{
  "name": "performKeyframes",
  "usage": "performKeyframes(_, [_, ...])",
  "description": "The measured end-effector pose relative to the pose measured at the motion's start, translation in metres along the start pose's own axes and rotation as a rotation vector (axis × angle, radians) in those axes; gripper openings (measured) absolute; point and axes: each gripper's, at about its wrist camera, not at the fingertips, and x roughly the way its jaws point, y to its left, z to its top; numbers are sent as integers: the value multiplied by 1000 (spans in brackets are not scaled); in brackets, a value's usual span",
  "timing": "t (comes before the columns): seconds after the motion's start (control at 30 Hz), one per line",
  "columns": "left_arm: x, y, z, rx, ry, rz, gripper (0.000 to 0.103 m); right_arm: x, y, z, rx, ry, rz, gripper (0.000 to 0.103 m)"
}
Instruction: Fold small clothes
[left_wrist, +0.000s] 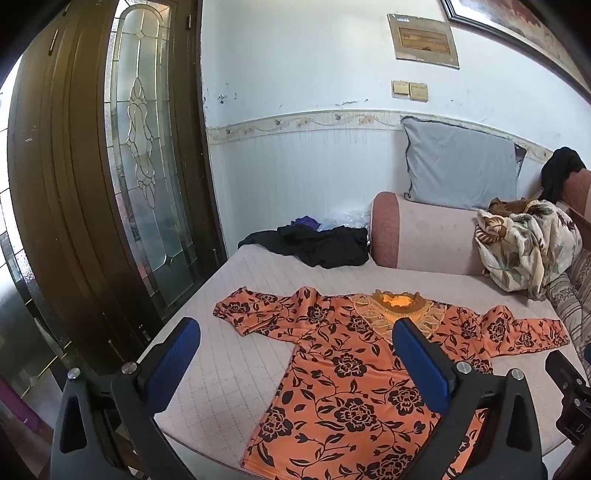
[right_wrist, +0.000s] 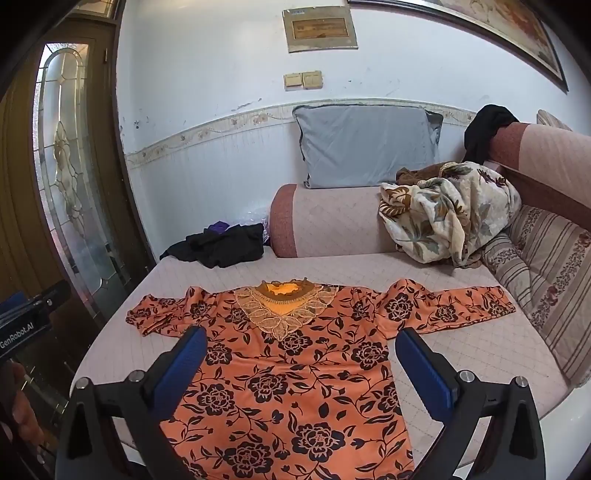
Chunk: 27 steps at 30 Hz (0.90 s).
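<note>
Two hand-held grippers, the left hand-held gripper (left_wrist: 295, 354) and right hand-held gripper (right_wrist: 301, 363), hover spread wide, empty, above the orange floral blouse (right_wrist: 295, 369) lying flat ahead; folding is not yet begun, so next each should pinch a sleeve.

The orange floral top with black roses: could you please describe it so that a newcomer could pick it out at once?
Start from the pinkish quilted daybed below the grey pillow. The orange floral top lies spread flat on it, sleeves out, lace collar toward the wall. Unlike the crumpled black clothes and the cream floral blanket, it is laid out flat.
</note>
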Motion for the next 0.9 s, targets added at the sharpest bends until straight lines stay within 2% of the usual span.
performKeyframes(0.4, [19,-10,-8,9,41,8,103,26,0,-6,6,31,9,103])
performKeyframes(0.67, [28,-14,-7,6,16,5,103,37,2,-11,3,45,9,103])
performKeyframes(0.9, [40,-20,-5,25,38,16,103,54,-2,-10,20,67,6,103])
